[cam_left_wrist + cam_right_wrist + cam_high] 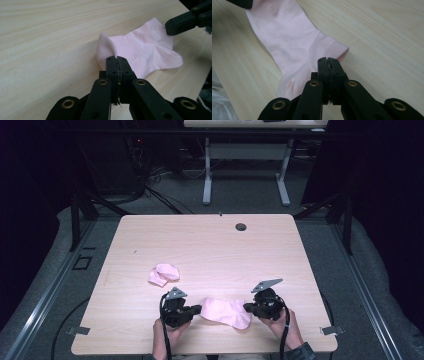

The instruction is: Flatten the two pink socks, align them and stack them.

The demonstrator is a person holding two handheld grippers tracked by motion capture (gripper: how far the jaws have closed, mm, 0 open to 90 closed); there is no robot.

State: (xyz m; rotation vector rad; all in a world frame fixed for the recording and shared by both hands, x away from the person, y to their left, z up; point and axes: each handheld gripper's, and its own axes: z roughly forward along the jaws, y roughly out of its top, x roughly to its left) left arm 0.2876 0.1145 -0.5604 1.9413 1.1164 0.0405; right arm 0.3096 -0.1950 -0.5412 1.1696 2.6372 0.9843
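Two grippers, left (196, 309) and right (248, 307), clamped shut on opposite ends of sock (226, 311), low at table's (210, 245) six o'clock. Keep taut, flat; ignore crumpled sock (163, 274) at ten.

The pink sock (147, 51) clamped in the left gripper (117, 61) is soft matt knit cloth, faintly fuzzy at its edge. Under it the table (45, 37) shows pale wood grain, smooth with low sheen. The gripper's links look like matt black plastic with brassy metal rivets.
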